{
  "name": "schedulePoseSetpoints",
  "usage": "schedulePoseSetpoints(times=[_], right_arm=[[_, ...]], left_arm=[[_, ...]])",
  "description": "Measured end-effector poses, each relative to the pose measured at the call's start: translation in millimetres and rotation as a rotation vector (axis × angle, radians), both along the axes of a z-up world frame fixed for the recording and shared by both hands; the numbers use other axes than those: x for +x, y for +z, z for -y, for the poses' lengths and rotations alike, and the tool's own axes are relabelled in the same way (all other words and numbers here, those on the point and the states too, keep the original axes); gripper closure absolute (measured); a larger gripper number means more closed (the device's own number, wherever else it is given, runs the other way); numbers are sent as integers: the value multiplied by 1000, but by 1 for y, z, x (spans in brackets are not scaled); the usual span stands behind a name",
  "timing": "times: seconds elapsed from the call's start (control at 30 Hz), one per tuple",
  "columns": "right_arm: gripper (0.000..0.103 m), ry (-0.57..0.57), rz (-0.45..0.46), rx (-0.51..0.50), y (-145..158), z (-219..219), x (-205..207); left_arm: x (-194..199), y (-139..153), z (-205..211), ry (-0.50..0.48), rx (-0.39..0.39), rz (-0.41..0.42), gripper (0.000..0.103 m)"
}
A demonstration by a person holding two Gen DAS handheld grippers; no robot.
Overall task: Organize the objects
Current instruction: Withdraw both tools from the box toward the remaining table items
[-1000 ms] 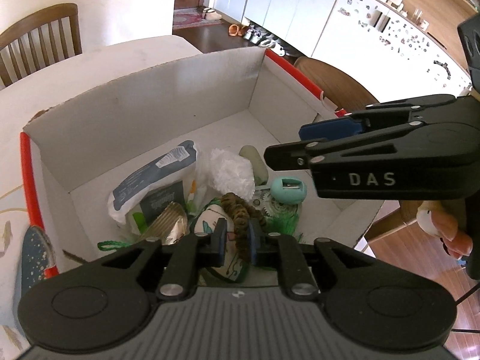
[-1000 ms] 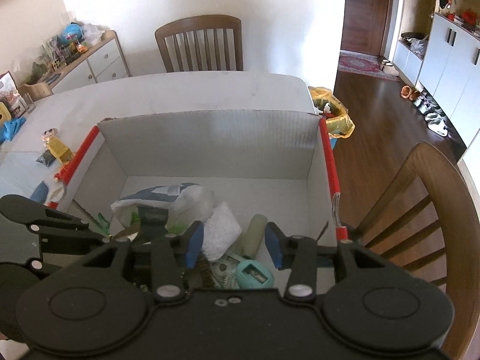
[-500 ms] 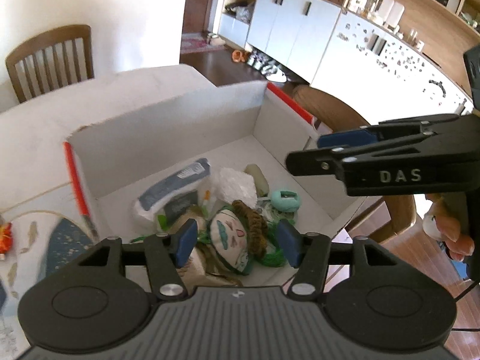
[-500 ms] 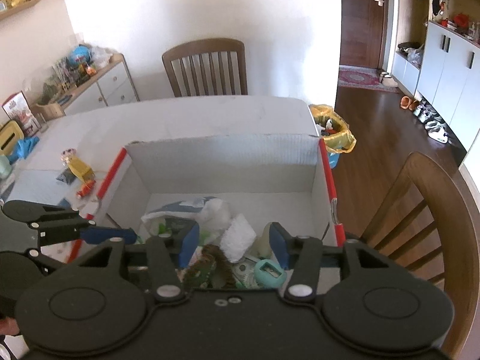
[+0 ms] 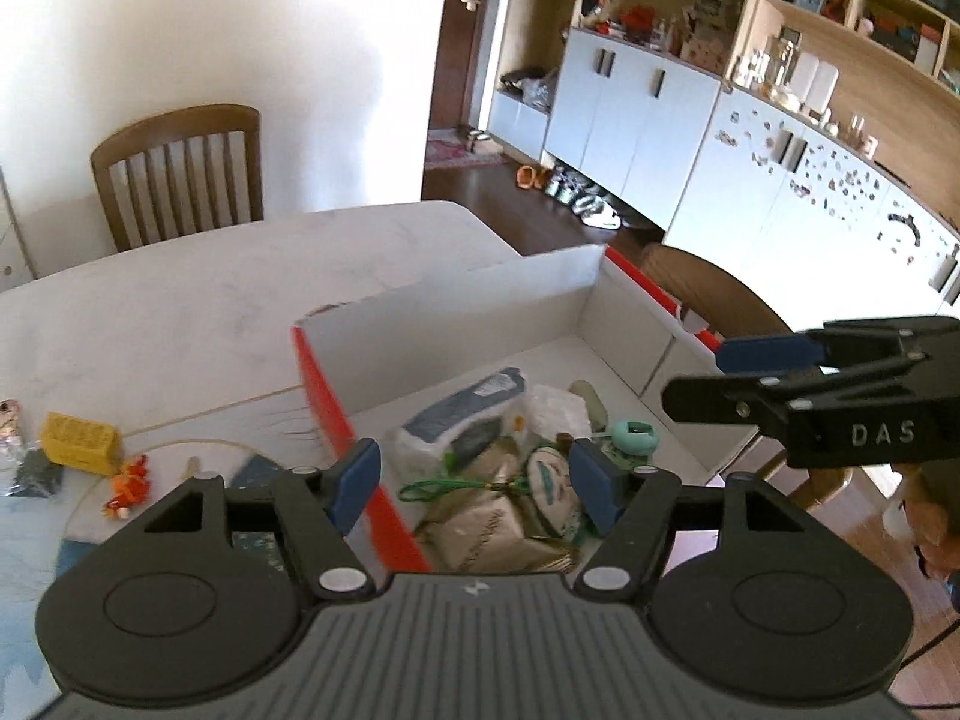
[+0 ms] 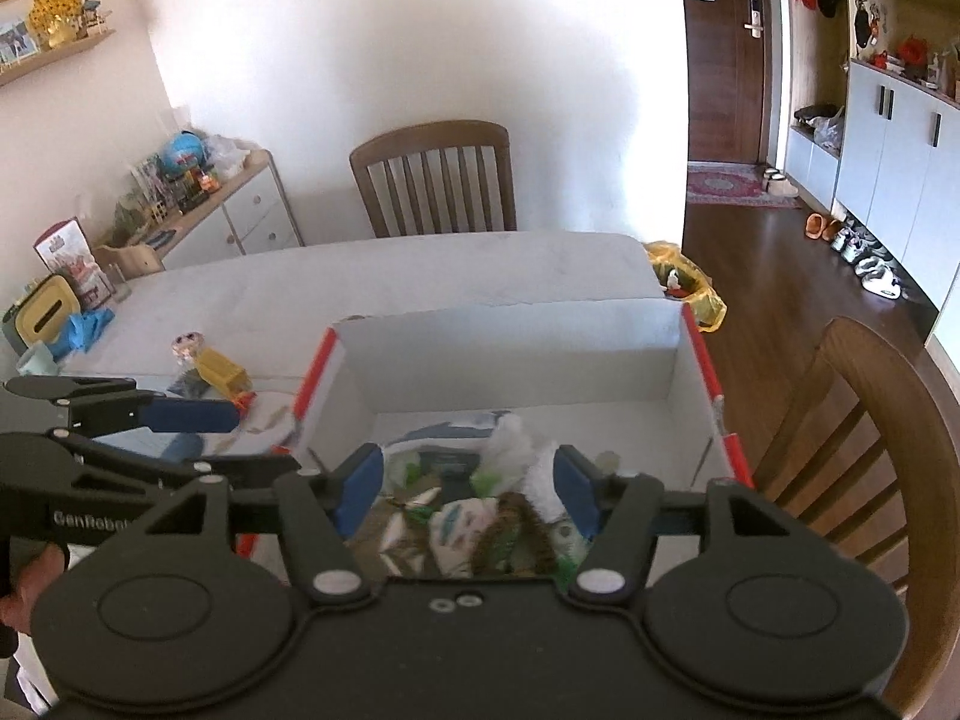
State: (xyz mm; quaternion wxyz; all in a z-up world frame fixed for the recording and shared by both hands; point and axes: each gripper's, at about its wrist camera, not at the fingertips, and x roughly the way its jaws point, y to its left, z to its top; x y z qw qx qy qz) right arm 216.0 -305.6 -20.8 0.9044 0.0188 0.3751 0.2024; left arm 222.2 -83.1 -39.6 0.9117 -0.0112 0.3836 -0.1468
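Now wider-open jaws, above box [image 5: 456, 324].

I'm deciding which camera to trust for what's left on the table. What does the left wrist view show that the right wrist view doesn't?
Only the left wrist view shows the teal round item in the box and the magnet-dotted cabinets.

Only the right wrist view shows the sideboard, the yellow bag on the floor and the blue cloth.

Both show the white box, the yellow toy outside it, and both open grippers.
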Motion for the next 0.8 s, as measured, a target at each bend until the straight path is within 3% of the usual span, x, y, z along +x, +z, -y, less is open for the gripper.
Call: schedulePoseSetpoints(times=[0.2,0.27,0.8], right_arm=[[38,1,19,29,9,-21,-15],[30,2,32,38,13,-29,-19],[9,78,34,72,19,-111,-39]], left_arm=[[-12,13,-29,35,13,25,31],[-16,17,-38,46,12,31,31],[-42,26,-121,104,-5,51,21]])
